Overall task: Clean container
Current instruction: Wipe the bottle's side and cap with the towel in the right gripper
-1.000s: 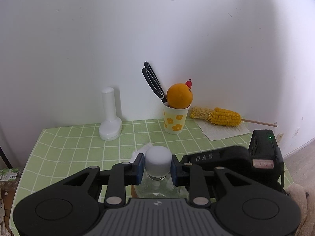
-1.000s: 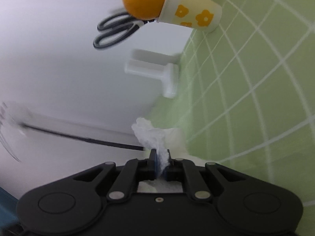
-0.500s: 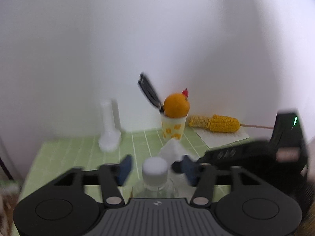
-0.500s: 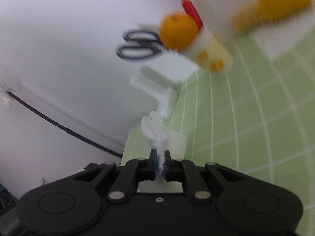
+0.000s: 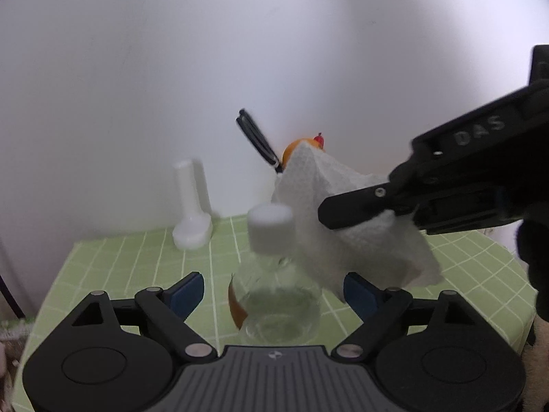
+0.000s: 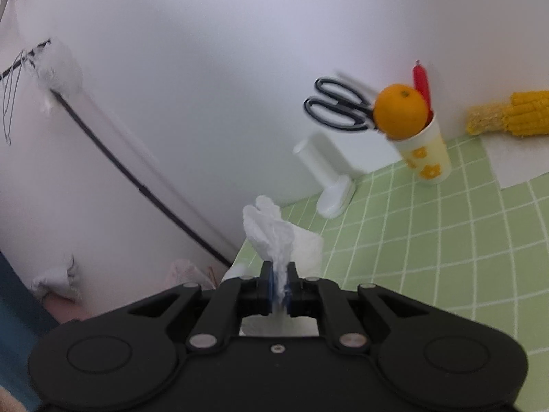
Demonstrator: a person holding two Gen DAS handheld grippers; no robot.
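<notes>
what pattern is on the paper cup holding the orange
Yellow flowers on a pale cream cup, clearest in the right wrist view; the orange sits in its mouth.

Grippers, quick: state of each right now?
Left gripper: opening, fingers clear of the bottle between them.
Right gripper: closed on the paper towel.

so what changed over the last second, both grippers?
The left gripper let go of the bottle: it was clamped on the white cap, and its jaws are now opening, wide of the bottle between them. The right gripper rose and rolled toward level. Unchanged: it stays shut on the paper towel, and the cup, scissors and corn kept their places.
</notes>
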